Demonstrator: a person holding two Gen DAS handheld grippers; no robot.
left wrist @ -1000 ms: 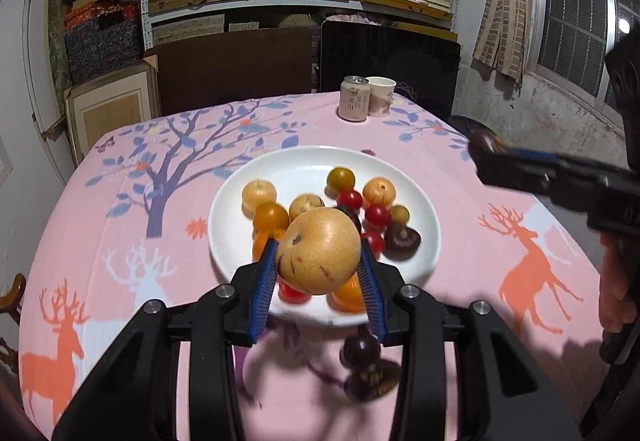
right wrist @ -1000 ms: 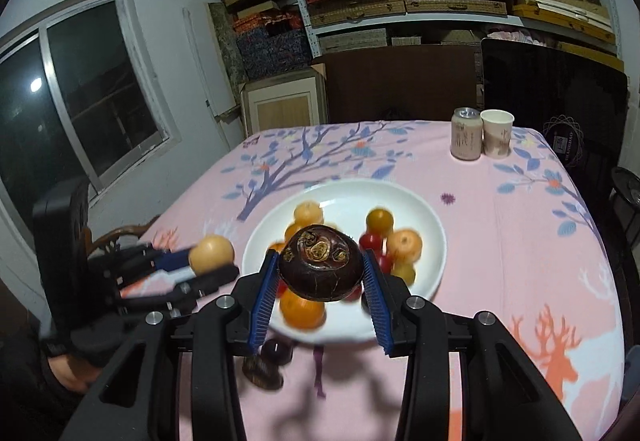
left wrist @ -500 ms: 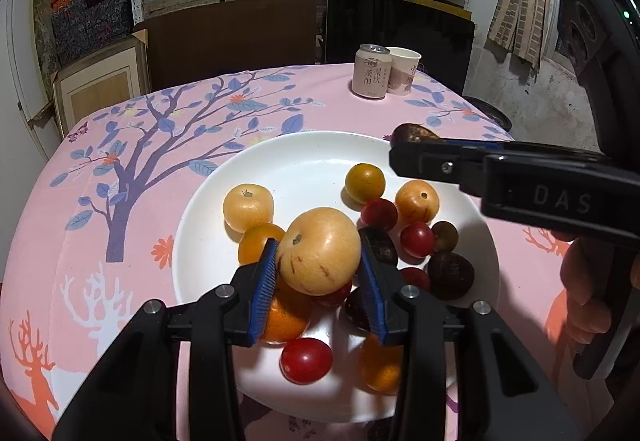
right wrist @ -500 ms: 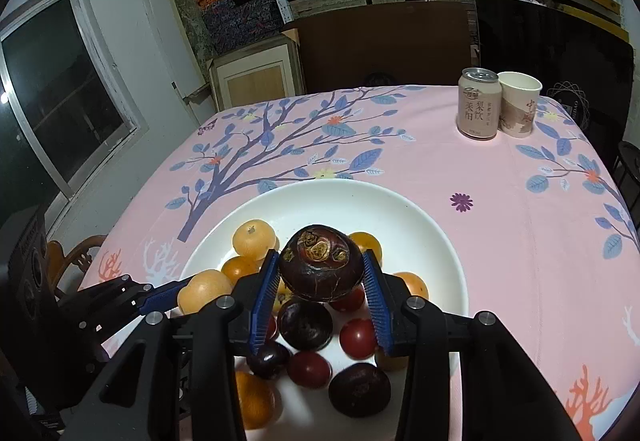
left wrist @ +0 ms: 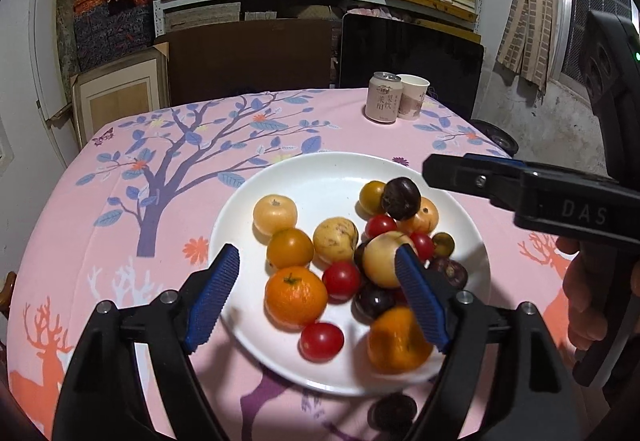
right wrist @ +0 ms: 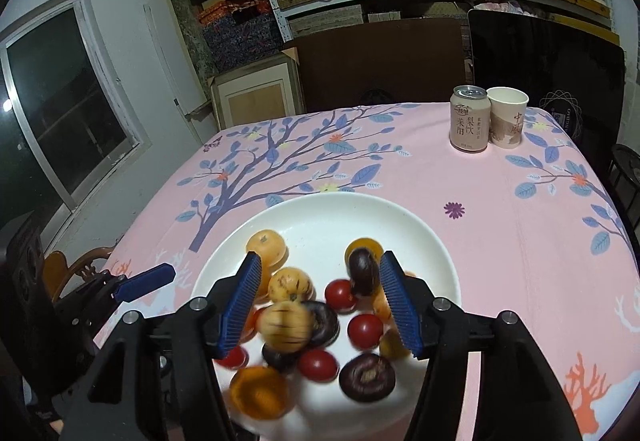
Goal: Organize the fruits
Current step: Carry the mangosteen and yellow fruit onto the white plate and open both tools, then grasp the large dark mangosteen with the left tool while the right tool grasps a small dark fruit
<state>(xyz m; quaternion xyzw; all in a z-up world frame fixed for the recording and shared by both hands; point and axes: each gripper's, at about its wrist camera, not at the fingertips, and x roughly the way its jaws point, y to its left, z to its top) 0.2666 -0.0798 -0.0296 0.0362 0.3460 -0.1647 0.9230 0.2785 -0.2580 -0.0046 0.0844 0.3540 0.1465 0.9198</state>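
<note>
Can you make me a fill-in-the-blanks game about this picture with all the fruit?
1. All the fruit lies on a round plate whose colour is ____.
2. Beside the drink can stands a paper ____.
3. The tablecloth has a tree with leaves coloured ____.
4. The pads of the left gripper are coloured ____.

Missing words: white; cup; blue; blue

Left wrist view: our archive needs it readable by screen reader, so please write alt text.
The open left gripper, its jaws just widened, hangs over a white plate heaped with fruit, a yellow pear loose by its right pad. The right gripper reaches in from the right above a dark fruit; a can and cup stand behind.
</note>
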